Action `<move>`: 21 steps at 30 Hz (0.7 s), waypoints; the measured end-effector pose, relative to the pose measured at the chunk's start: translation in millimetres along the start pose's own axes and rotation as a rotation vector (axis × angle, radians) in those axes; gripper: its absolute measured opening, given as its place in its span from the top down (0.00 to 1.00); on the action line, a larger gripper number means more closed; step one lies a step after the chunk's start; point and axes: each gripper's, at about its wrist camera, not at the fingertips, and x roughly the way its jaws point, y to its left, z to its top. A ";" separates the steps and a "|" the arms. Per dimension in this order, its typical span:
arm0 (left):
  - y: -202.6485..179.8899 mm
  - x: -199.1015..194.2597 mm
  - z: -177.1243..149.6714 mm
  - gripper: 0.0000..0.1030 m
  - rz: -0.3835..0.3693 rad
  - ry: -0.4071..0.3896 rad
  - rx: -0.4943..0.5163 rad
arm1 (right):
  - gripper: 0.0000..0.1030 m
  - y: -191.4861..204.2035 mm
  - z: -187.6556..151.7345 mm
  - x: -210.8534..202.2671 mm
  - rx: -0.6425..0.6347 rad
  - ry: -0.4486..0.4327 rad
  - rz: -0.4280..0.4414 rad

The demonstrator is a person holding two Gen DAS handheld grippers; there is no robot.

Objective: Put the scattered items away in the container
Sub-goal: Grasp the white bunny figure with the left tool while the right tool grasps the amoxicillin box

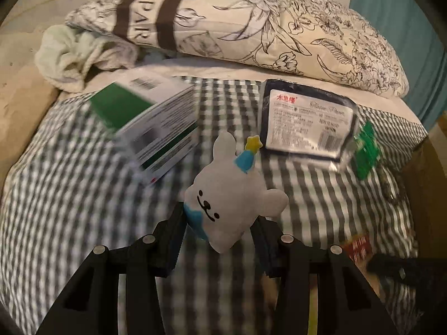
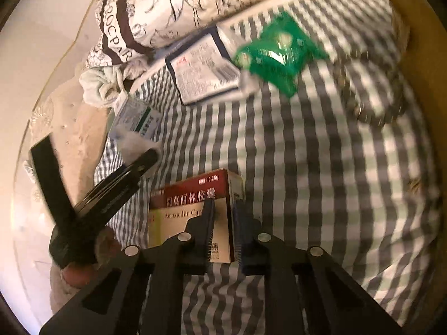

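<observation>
A white plush toy [image 1: 234, 192] with a blue hat and a yellow star sits between my left gripper's [image 1: 219, 217] fingers, which are shut on its lower body; it looks sharp against the blurred bedding. In the right wrist view the left gripper [image 2: 111, 189] shows at the left. My right gripper [image 2: 224, 203] is shut on the right edge of a red and cream medicine box [image 2: 192, 192]. One finger lies on the box's face and the other on its side. That red box [image 1: 357, 248] also shows at the lower right of the left wrist view.
On the grey checked cloth [image 2: 321, 181] lie a green and white box [image 1: 145, 128], a dark tissue pack [image 1: 307, 122], a green packet [image 2: 279, 53] and a small dark metallic object [image 2: 371, 106]. A floral pillow [image 1: 251, 28] and pale towel [image 1: 72, 55] lie behind. A brown wall [image 2: 405, 14] borders the right.
</observation>
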 end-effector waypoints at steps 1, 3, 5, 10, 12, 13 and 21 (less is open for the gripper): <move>2.9 -5.7 -5.6 0.56 0.000 0.003 -0.006 | 0.84 -1.9 -2.2 -0.1 0.005 0.004 0.010; 7.7 -18.8 -20.7 0.56 -0.006 0.023 -0.020 | 0.62 -2.3 -5.2 4.9 0.002 0.045 0.020; 7.0 -28.4 -31.8 0.56 -0.019 0.032 -0.027 | 0.45 -2.8 -10.3 16.7 0.016 0.097 0.031; -20.5 -46.2 -49.3 0.56 -0.059 0.022 0.062 | 0.48 -2.6 -14.6 19.3 0.014 0.060 0.049; -26.2 -47.9 -50.4 0.55 -0.052 0.014 0.079 | 0.52 -7.7 -12.5 19.0 0.043 0.075 0.078; -27.6 -47.5 -50.8 0.55 -0.042 0.013 0.085 | 0.55 -9.4 -12.0 17.9 0.057 0.078 0.089; -16.0 -37.7 -58.2 0.56 -0.017 0.043 0.064 | 0.59 9.9 -18.9 -0.4 0.055 0.090 0.255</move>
